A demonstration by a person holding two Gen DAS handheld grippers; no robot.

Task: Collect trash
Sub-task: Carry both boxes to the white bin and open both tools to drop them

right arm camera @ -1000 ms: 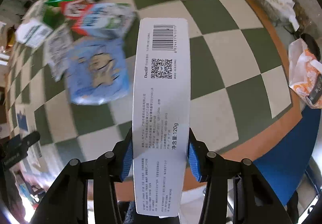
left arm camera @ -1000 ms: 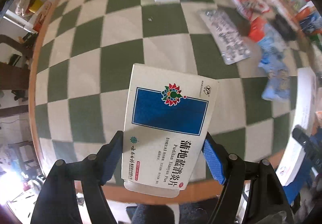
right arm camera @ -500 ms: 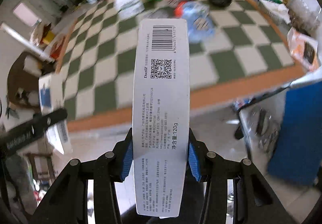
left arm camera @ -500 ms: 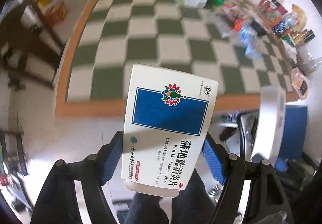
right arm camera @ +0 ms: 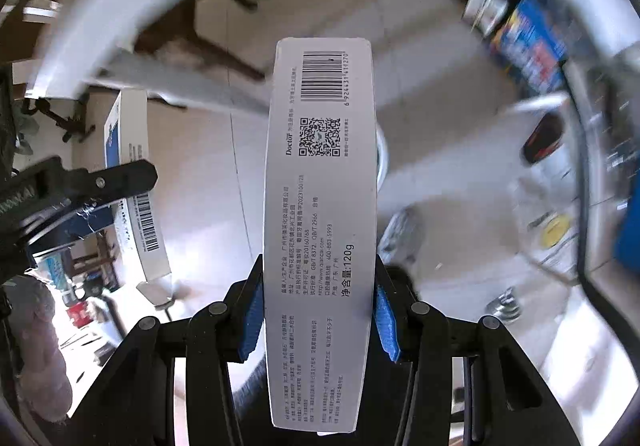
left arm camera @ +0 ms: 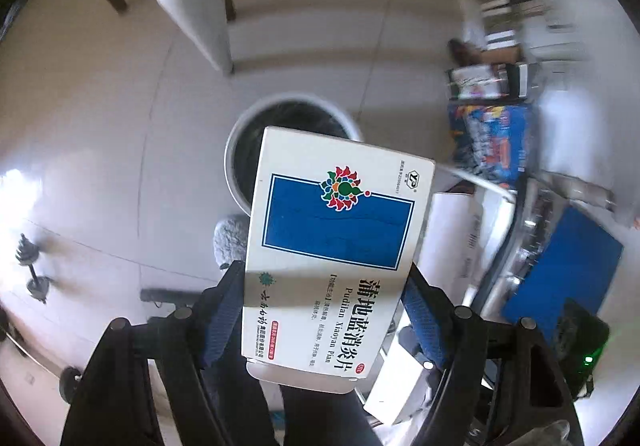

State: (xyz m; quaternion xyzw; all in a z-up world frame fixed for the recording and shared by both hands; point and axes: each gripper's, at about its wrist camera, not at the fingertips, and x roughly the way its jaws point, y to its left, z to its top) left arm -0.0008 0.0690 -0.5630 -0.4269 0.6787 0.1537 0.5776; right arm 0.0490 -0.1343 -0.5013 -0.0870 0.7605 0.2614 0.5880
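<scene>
The left gripper (left arm camera: 324, 310) is clamping its blue-padded fingers (left arm camera: 222, 320) on the medicine box (left arm camera: 336, 246), w/ the box hanging directly over the round white bin (left arm camera: 236, 149) on the tiled floor (left arm camera: 100, 125). The right gripper (right arm camera: 318, 320) is gripping the long white carton (right arm camera: 320, 205) betw. its fingers (right arm camera: 251, 320), and the carton is covering most of the bin's rim (right arm camera: 382, 161), just beside the left-held box.

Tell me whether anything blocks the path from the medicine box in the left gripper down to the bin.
Nothing visible does. The medicine box hangs over the open, round bin on the floor, with only air between; the box itself hides part of the opening.
</scene>
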